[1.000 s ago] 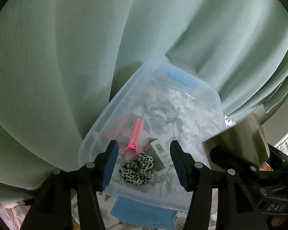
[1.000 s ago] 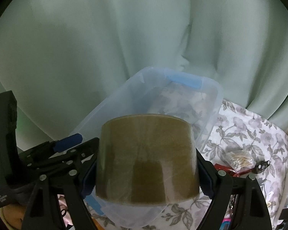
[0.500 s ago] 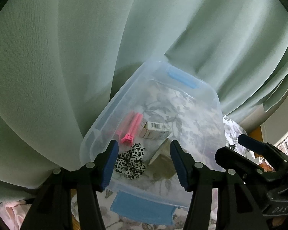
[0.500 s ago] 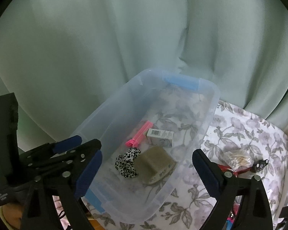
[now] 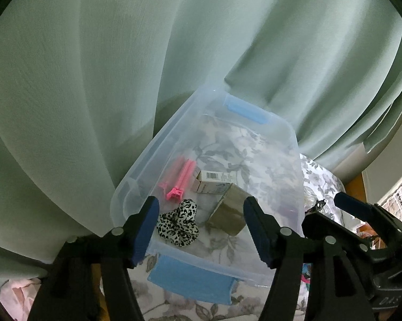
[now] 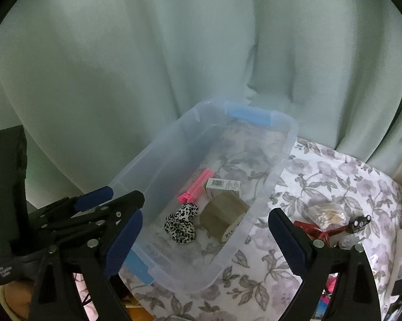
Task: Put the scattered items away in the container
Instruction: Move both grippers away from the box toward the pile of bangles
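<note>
Right gripper [image 6: 205,236] gapes empty, left gripper [image 5: 201,230] just widened, empty: brown packing-tape roll [image 6: 223,218] rests inside clear plastic bin [image 6: 281,165], leopard-print scrunchie [image 6: 180,223] at its nine o'clock.

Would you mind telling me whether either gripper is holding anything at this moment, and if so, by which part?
Nothing is held. The right gripper is open and empty, with the tape roll lying in the bin; the left gripper, just opening, is empty too.
</note>
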Available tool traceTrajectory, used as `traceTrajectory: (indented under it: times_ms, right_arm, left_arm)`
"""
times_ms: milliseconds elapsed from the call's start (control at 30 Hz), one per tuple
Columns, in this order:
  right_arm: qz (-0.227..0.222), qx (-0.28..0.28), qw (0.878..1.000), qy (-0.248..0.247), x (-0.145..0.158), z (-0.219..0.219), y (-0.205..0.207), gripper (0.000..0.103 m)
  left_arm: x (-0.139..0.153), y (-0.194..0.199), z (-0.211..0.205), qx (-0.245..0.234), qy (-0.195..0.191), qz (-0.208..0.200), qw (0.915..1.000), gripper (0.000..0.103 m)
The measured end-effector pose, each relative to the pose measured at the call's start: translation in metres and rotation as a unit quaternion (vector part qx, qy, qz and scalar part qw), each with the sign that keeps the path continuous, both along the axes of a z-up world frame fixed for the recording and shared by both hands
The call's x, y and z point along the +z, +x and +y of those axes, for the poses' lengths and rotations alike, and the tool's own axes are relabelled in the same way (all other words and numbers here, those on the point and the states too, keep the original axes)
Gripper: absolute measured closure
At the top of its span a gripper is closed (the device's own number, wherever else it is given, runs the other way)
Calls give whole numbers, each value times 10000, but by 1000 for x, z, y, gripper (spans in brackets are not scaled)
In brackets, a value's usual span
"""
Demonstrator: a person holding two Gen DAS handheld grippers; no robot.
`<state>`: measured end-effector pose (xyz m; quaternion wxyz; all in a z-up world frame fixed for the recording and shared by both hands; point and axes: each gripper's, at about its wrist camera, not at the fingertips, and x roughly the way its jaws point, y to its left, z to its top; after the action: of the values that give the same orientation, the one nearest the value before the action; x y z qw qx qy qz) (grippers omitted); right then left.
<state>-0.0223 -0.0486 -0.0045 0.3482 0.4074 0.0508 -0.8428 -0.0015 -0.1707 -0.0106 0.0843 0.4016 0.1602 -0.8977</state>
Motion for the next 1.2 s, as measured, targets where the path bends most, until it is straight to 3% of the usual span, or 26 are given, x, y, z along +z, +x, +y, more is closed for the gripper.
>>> traceTrajectory:
  times_ms: [167,433,833,1200]
  right_arm:
    - [10,-94,9999,-67,3,11,6,6]
    - [4,-328,9993,-206,7,36,12,6]
    - [55,-716,9962,-483,14,81,22,4]
    - [-126,-1269,9881,-857,3,146,31,3]
  left_arm:
    - [4,2,8,-22,-70,26,10000,30]
    - [12,6,25,-26,-297,183,9994,12]
    - [28,8,65,-305,-582,476,9967,4]
    - [39,8,132,-1020,-1115,832,9850,4]
